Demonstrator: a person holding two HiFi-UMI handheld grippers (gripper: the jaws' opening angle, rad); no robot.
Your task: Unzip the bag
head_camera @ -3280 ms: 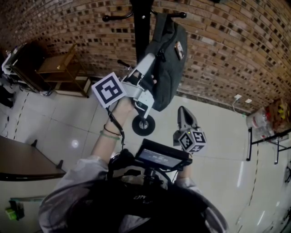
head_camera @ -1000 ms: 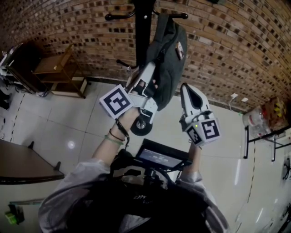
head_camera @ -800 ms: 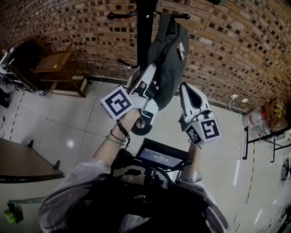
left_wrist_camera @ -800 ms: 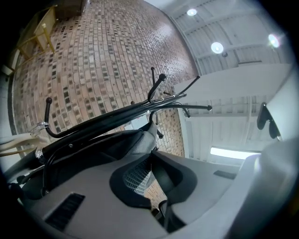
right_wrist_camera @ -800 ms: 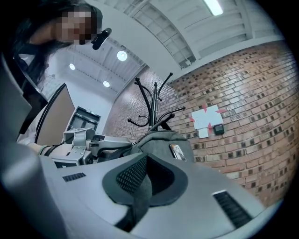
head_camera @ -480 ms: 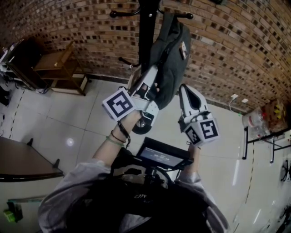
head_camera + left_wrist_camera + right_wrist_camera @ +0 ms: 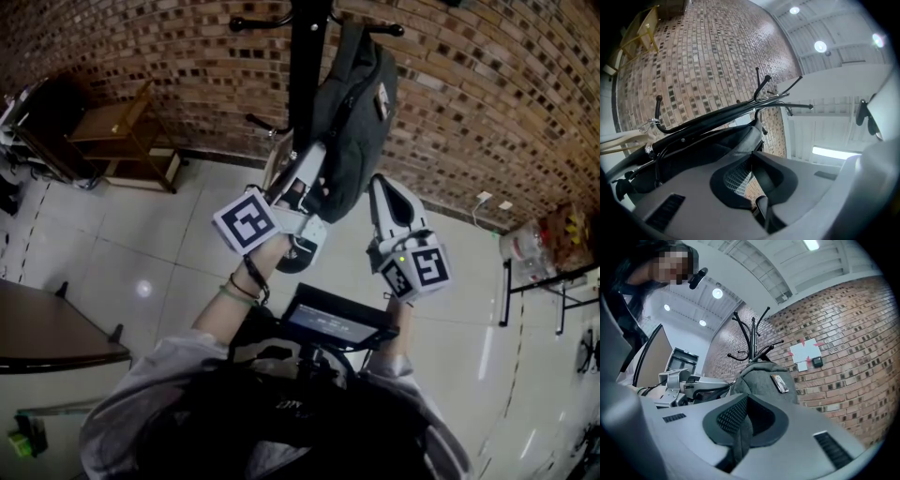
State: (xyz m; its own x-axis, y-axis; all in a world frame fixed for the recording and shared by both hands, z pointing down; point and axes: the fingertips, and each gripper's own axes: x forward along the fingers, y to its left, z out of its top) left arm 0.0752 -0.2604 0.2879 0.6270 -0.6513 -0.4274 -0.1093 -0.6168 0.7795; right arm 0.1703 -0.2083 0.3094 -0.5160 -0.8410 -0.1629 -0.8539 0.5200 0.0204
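Observation:
A dark grey backpack hangs from a black coat stand in front of the brick wall. It carries a small label on its front. My left gripper is at the bag's lower left side, shut on the bag's edge fabric. In the left gripper view the stand's hooks rise behind the bag. My right gripper sits just right of the bag's bottom, shut and holding nothing. Seen from the right gripper, the bag lies a short way ahead.
A wooden shelf unit stands against the wall at the left. A dark table is at the lower left and a metal rack with goods at the right. A black device sits on the person's chest.
The right gripper rose from low near the chest to beside the bag's bottom, then held almost still. The left gripper stayed shut on the bag.

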